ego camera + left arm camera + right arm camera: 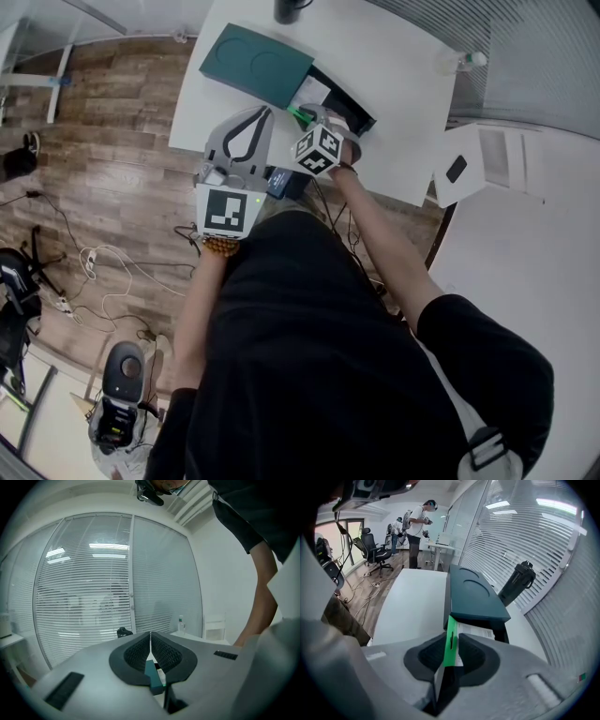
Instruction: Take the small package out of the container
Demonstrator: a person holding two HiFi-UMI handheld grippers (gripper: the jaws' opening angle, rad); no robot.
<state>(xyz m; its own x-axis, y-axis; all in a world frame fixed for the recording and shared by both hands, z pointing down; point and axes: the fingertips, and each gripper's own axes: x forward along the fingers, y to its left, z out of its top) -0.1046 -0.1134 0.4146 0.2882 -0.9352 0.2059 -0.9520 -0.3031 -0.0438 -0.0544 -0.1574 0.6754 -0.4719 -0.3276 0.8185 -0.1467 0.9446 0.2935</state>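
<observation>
A black container [354,108] stands open on the white table [403,84], and its dark green lid [253,56] lies askew over its left part. My right gripper [309,117] is at the container's near end, shut on the small package [450,646], a flat pack with a bright green header that stands upright between the pads. White paper [476,631] shows inside the container [506,632], under the lid [473,597]. My left gripper [268,112] hovers just to the left by the lid's near edge, its jaws closed tip to tip [150,637] with nothing held.
A black mug [518,583] stands at the table's far side and a small bottle [466,61] near its right corner. A white seat [478,159] stands to the right. Cables [103,272] lie on the wood floor at left. People [417,527] stand far back.
</observation>
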